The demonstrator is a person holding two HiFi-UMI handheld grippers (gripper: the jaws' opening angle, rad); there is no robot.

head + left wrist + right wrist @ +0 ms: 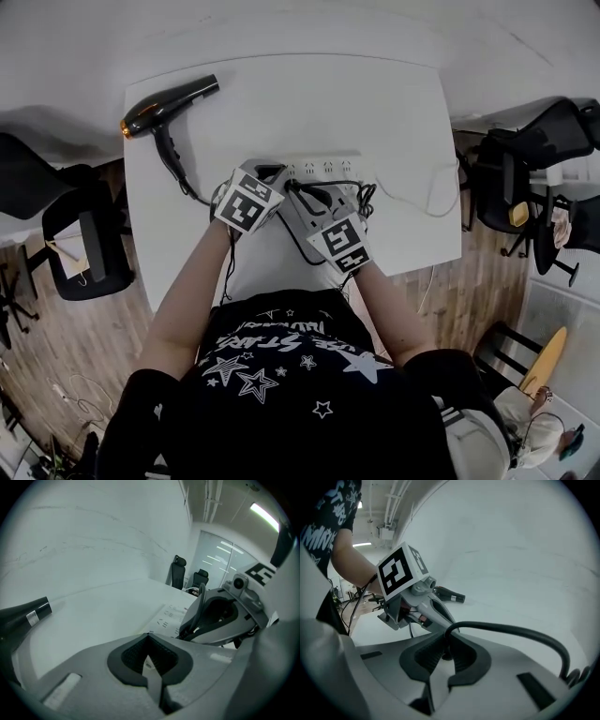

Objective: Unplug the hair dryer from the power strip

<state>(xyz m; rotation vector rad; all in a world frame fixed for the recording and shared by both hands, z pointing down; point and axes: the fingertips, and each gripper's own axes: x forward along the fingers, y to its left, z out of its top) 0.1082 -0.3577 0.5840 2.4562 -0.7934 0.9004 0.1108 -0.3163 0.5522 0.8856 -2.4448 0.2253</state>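
I've got the right gripper with jaws pinched on the black cord, the left gripper with jaws closed on nothing beside the power strip mid-frame (left looks nearer the plugged end), and the hair dryer lying upper left on the counter.

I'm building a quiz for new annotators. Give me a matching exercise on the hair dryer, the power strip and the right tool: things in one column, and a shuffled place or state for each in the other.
Things:
1. hair dryer
2. power strip
3. right tool

Places or states:
A. shut on the black cord
B. lying near the far left corner of the table
C. white, lying mid-table

Pairs: 1-B; 2-C; 3-A.
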